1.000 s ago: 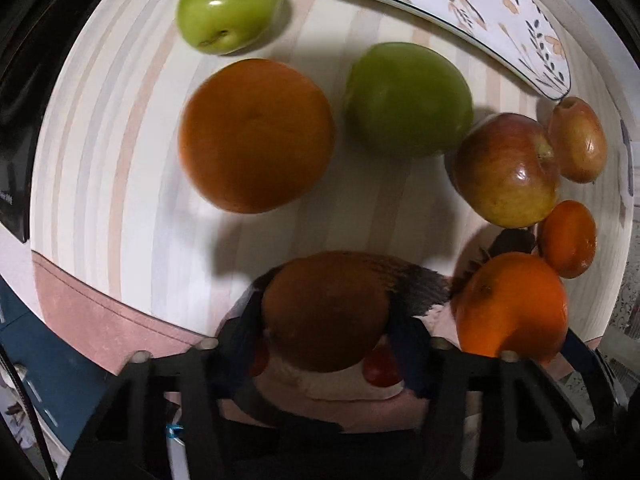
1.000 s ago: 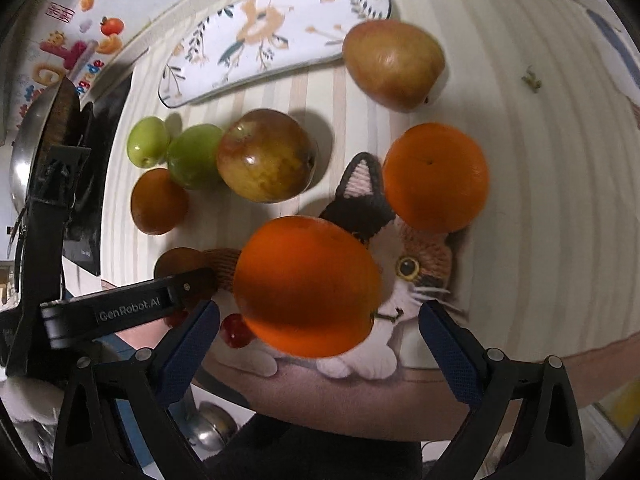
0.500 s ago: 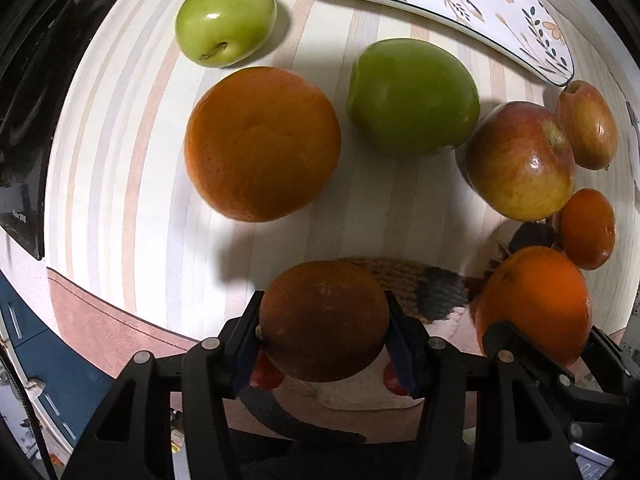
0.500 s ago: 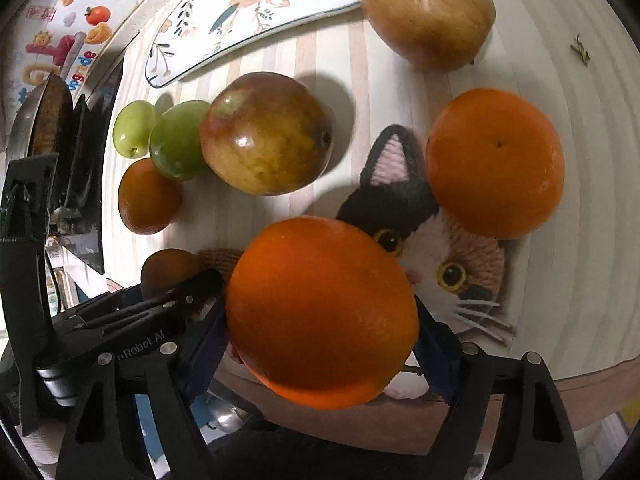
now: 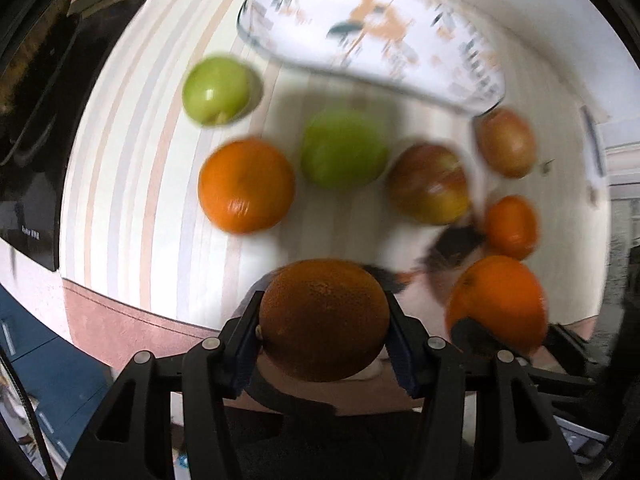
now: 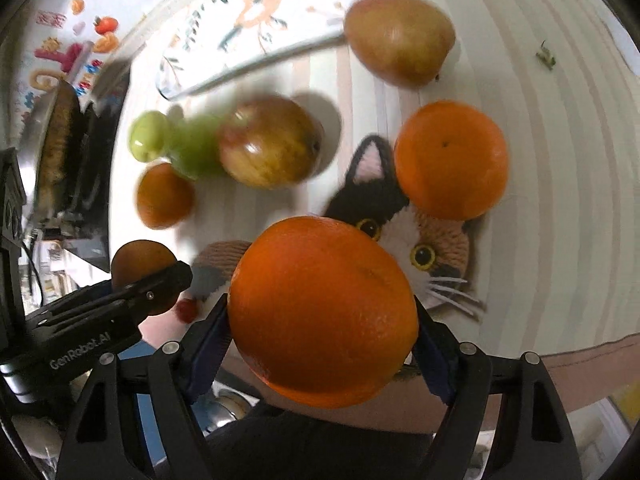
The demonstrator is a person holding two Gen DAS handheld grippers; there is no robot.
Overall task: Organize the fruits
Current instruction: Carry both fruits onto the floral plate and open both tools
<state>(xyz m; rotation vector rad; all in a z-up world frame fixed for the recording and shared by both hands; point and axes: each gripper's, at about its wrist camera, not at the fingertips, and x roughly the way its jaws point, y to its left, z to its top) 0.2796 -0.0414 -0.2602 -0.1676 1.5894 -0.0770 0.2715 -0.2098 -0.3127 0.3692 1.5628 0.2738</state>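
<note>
Covering the whole work surface, a striped mat (image 6: 560,160) with a woven cat face (image 6: 420,248) carries the fruit, and a curved floral plate (image 5: 372,36) lies along its far side. Both grippers hang above the mat's near edge, pointing forward and down over the fruit, side by side.

The right gripper (image 6: 320,320) has its blue pads pressed against either side of a large orange (image 6: 324,308), which is lifted clear of the cat face. The left gripper (image 5: 324,328) is closed the same way around a darker orange (image 5: 324,320), held above the mat's near edge; in the right wrist view that fruit shows only as a small dark round shape (image 6: 140,260) beyond the left gripper's finger.

On the mat, another orange (image 6: 452,160) sits beside the cat's ear. A red-yellow apple (image 6: 272,140) lies near the middle, with a brownish apple (image 6: 400,40) just beside the plate's end. A green apple (image 5: 344,148) rests between the red-yellow apple and a loose orange (image 5: 246,186). A smaller green fruit (image 5: 216,90) lies farther back, near the plate. Motion blur softens most of these.
</note>
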